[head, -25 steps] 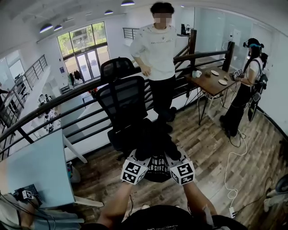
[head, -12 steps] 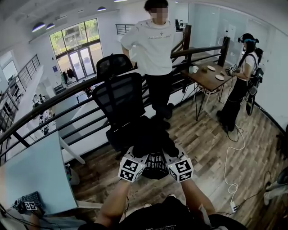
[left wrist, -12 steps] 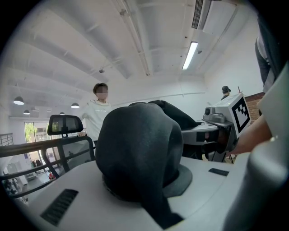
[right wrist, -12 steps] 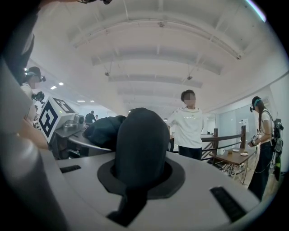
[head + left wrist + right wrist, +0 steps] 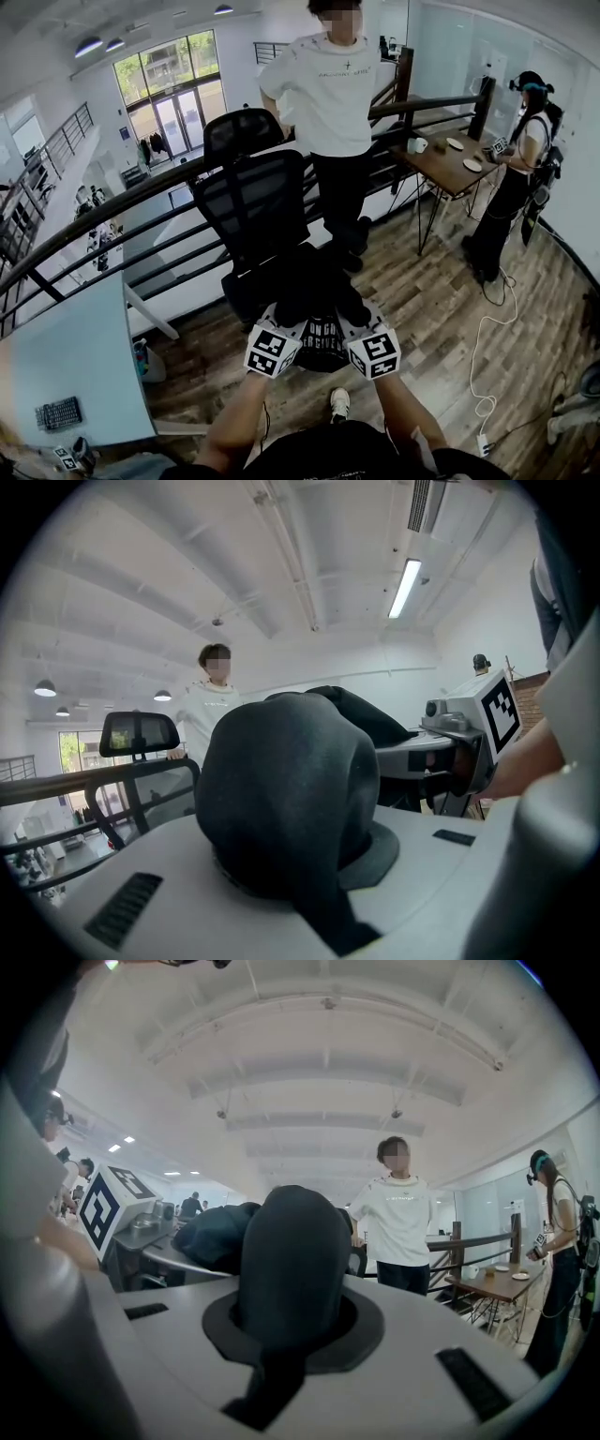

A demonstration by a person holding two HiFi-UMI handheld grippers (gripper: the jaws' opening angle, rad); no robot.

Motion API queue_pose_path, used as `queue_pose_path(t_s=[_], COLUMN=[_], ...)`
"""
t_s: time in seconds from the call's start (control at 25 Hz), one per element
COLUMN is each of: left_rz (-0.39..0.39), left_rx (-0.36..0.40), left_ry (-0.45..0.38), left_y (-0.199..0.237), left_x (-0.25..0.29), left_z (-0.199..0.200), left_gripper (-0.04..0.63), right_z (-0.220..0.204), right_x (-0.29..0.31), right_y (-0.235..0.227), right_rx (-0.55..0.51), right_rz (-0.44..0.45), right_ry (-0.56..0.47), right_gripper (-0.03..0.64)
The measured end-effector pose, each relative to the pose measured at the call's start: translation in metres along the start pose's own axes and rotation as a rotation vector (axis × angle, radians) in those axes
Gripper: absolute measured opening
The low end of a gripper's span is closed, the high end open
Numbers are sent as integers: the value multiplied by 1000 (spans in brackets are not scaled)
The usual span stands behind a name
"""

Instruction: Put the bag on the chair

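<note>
Black fabric bag (image 5: 323, 314) with white lettering, clamped between shut left gripper (image 5: 281, 330) and right gripper (image 5: 361, 330), at black mesh office chair's (image 5: 248, 202) seat front.

Open-plan office loft: mesh office chair (image 5: 248, 202), desk (image 5: 66, 361), keyboard (image 5: 58, 412), mezzanine railing (image 5: 441, 102)

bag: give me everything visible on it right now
The bag is black soft fabric, limp and bunched, with white lettering on the side facing the head view, partly cut off by the grippers. The left gripper and the right gripper are each shut on a wad of its cloth, side by side. Its bulk sits over the front of the black mesh chair's seat, and the printed part hangs between the grippers. Whether its weight rests on the seat can't be told.
</note>
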State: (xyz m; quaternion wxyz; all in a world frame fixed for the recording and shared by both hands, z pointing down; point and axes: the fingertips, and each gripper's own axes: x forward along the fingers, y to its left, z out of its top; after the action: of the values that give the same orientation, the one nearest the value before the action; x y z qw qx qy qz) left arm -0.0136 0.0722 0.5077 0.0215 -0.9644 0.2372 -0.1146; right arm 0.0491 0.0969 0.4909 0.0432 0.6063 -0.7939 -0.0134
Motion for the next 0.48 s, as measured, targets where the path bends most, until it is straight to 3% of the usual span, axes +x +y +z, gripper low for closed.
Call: queue_pose_path(t_s=[0.48], left_rz=[29], left_rx=[-4], left_ry=[16], left_y=[33], left_x=[58], left_z=[4], left_gripper=[60], right_z=[-6], right_x=[53], right_y=[-52], right_rx=[-35], right_rz=[86], right_ry=[15], right_gripper=[52])
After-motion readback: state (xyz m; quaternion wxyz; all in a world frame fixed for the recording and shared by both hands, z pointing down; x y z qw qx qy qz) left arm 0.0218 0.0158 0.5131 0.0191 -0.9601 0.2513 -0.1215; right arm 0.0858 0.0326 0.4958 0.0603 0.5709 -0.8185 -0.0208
